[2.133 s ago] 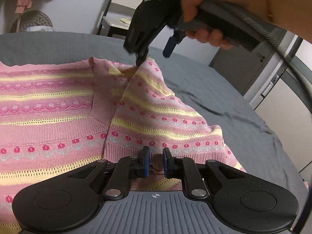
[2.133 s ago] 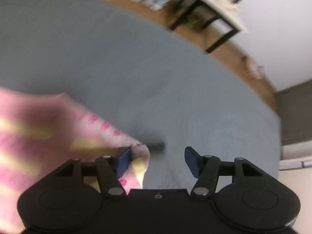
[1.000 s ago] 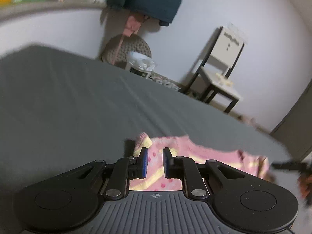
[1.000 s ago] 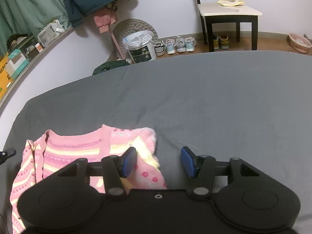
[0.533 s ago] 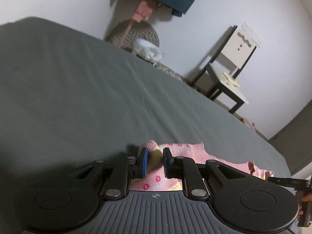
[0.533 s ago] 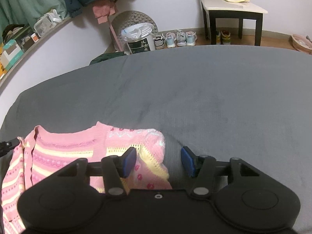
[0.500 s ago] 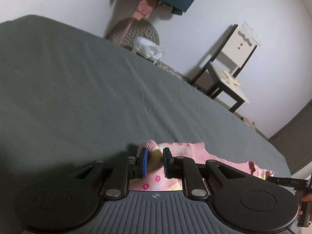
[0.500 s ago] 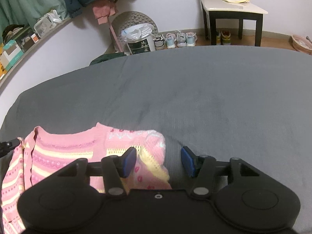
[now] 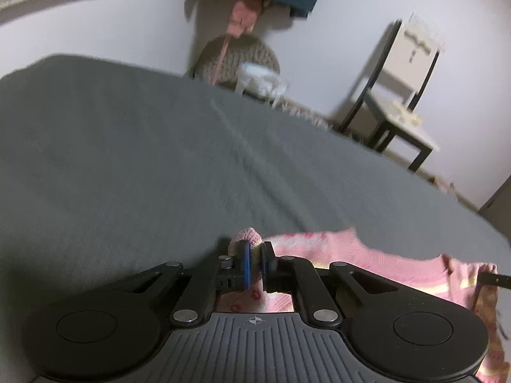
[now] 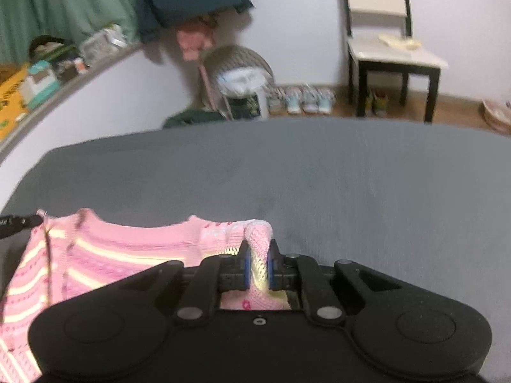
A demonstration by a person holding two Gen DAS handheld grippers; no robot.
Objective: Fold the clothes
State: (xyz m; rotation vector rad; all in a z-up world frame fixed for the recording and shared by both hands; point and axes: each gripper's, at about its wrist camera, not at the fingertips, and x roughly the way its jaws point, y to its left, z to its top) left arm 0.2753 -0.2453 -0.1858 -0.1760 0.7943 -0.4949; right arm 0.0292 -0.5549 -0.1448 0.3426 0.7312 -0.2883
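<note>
Sweater [image 10: 121, 255], pink knit with yellow and magenta stripes and little flower motifs, lies on the grey bed [image 10: 351, 191], stretched between both tools, with open sheet beyond it toward the far edge. Left tool [image 9: 254, 263] has its jaws pinched nearly together on a bunched corner of the knit, a nub of pink poking up between the blue pads. Right tool [image 10: 258, 269] is clamped just as tight, a fold of the openwork fabric standing up between its jaws. This looks soft, light and stretchy, so it should sag and drape rather than hold a line. Loose knit can snag or pull out of shape, so corners and ribbed edges look like the safest places to grip, keeping both ends level.
</note>
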